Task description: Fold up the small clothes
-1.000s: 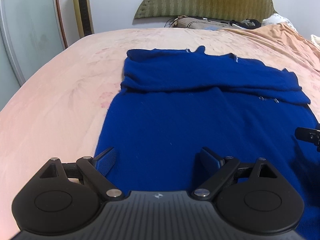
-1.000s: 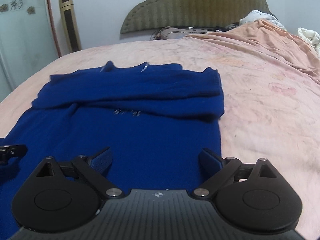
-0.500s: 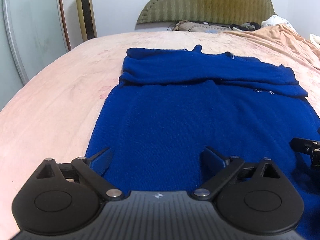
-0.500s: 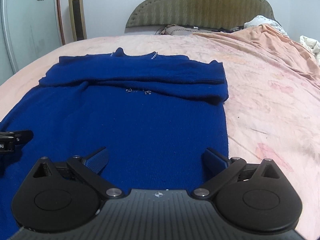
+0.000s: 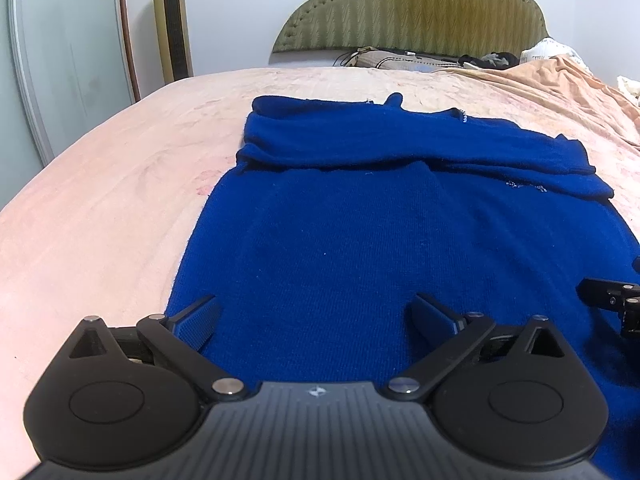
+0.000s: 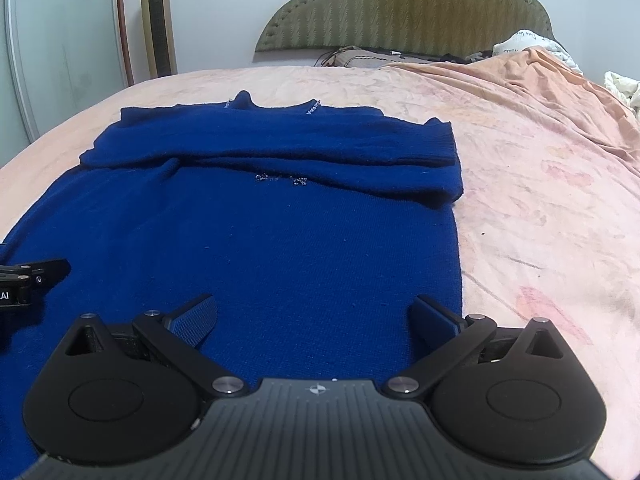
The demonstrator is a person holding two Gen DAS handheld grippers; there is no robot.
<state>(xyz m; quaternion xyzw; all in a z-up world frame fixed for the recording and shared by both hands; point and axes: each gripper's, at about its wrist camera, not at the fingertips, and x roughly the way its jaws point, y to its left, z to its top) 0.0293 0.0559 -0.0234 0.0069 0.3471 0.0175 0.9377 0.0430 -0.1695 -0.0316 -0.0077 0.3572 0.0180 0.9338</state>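
Observation:
A blue knit sweater (image 5: 360, 232) lies flat on the pink bed, its sleeves folded across the chest near the collar; it also shows in the right wrist view (image 6: 280, 232). My left gripper (image 5: 316, 312) is open and empty, low over the sweater's near hem at its left side. My right gripper (image 6: 314, 312) is open and empty, low over the near hem at its right side. Each gripper's tip shows at the edge of the other's view: the right one (image 5: 608, 300) and the left one (image 6: 32, 276).
The pink bedsheet (image 5: 100, 208) spreads left of the sweater and to its right (image 6: 540, 208), rumpled toward the far right. A green headboard (image 5: 420, 12) with pillows and clutter stands at the back. A gold tower fan (image 5: 172, 20) and glass door stand at the far left.
Both grippers have dropped lower and drawn back toward the sweater's near hem, so the view has flattened. Both stayed open. The sweater has not moved.

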